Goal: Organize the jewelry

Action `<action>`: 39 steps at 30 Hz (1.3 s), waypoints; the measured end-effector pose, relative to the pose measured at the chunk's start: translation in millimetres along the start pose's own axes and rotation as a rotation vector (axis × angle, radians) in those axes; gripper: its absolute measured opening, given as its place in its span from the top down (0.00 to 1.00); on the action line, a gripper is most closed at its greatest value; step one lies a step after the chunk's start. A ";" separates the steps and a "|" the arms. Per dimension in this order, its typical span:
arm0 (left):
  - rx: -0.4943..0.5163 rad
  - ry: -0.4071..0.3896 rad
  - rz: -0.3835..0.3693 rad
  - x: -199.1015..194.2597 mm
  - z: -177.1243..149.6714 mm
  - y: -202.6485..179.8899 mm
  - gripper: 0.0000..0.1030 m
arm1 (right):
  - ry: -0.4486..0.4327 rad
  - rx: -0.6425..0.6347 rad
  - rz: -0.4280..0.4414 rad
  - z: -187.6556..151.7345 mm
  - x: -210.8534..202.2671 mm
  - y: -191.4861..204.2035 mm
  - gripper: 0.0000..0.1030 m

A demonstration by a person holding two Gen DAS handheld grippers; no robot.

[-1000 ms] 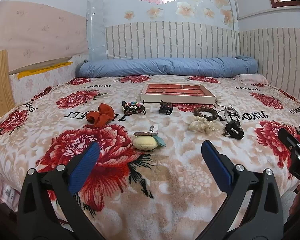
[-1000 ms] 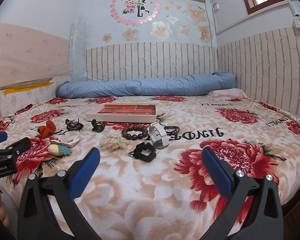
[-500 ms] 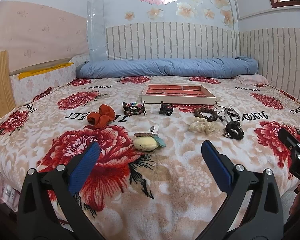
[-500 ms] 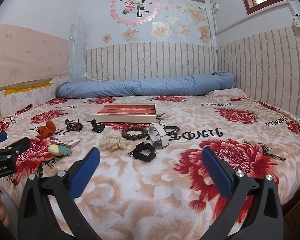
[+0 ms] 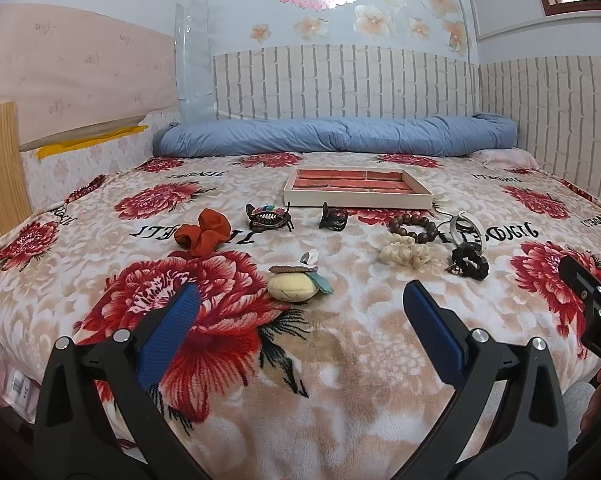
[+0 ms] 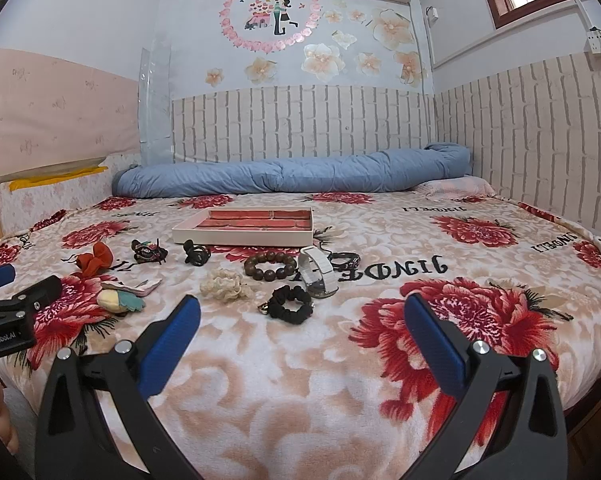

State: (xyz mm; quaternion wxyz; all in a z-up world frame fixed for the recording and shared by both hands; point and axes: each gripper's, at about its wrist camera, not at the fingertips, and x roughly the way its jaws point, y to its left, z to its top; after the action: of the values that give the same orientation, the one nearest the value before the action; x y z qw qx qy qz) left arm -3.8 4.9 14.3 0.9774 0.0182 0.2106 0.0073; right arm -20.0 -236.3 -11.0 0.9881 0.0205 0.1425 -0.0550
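Both my grippers, left [image 5: 300, 300] and right [image 6: 300, 312], hung wide apart and empty near three scrunchies, two claw clips, one bead bracelet [image 6: 270, 266], one far tray [image 6: 244, 231].

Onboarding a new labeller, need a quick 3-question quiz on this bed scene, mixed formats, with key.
1. True or false: the tray already holds a piece of jewelry.
2. Which lies nearest the right gripper? A) black scrunchie B) red scrunchie C) wooden bead bracelet
3. Fill in: the white watch lies just to the ____ of the wooden bead bracelet in the right wrist view.

Key:
1. False; its red compartments show nothing inside.
2. A
3. right

Both the left gripper and the right one have jaws apart, holding nothing.
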 end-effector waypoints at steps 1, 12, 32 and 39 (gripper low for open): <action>0.000 0.001 0.000 -0.2 -0.5 -1.1 0.05 | 0.000 -0.001 0.000 -0.4 0.1 -0.3 0.04; 0.001 0.001 0.001 -0.2 -0.3 -0.5 0.05 | -0.001 0.000 0.001 -0.1 0.0 -0.6 0.04; 0.003 0.003 0.000 0.4 -0.5 -2.8 0.05 | -0.001 0.000 0.001 -0.8 0.1 -1.0 0.04; 0.005 0.003 0.000 0.3 -1.2 -3.6 0.05 | 0.002 0.000 0.002 1.2 -2.7 -3.5 0.04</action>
State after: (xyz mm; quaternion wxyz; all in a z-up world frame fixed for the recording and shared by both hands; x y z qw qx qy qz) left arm -4.1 1.4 13.0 0.9769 0.0209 0.2124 0.0066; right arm -22.6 -239.5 -9.1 0.9880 0.0207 0.1434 -0.0542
